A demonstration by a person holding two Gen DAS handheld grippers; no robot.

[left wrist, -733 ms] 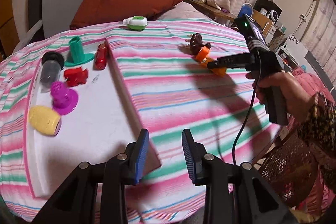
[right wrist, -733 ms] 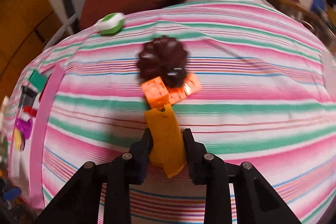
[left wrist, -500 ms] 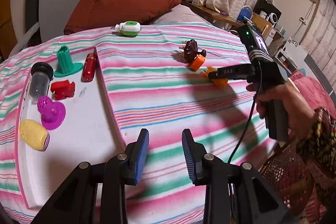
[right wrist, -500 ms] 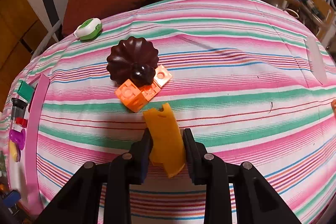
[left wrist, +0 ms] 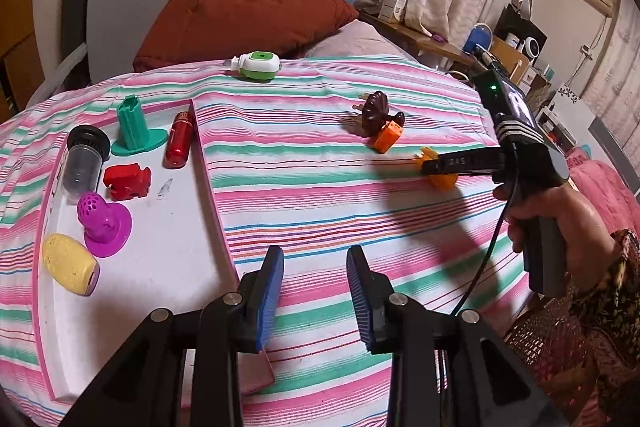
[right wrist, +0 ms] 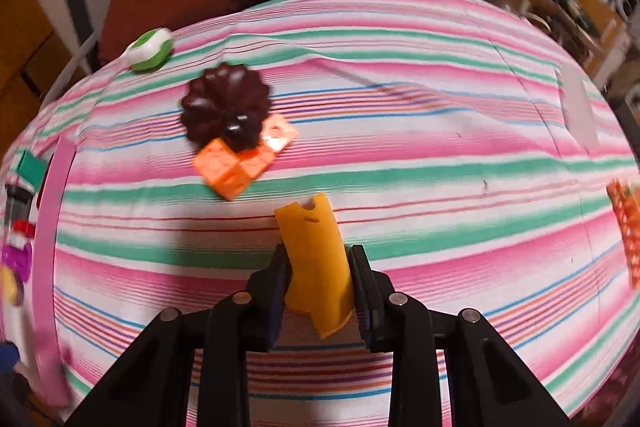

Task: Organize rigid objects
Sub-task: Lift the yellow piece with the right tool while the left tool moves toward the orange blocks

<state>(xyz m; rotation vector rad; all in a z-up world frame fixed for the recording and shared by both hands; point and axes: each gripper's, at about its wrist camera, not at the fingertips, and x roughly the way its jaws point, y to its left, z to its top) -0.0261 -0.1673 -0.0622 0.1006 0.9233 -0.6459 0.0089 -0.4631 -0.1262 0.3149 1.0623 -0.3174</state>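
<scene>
The yellow-orange piece was clamped between the jaws of the right gripper, its long axis running forward along the fingers. The left gripper was held part-open and empty. Ahead and left of the right claw, well apart, lay the white tray, nearer the left one; in it were seen a yellow oval, a magenta plug, a red block, a clear tube, a green stand and a red cylinder.

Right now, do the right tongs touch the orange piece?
Touching. Right wrist view: the right tongs press both pads against the orange piece.
</scene>
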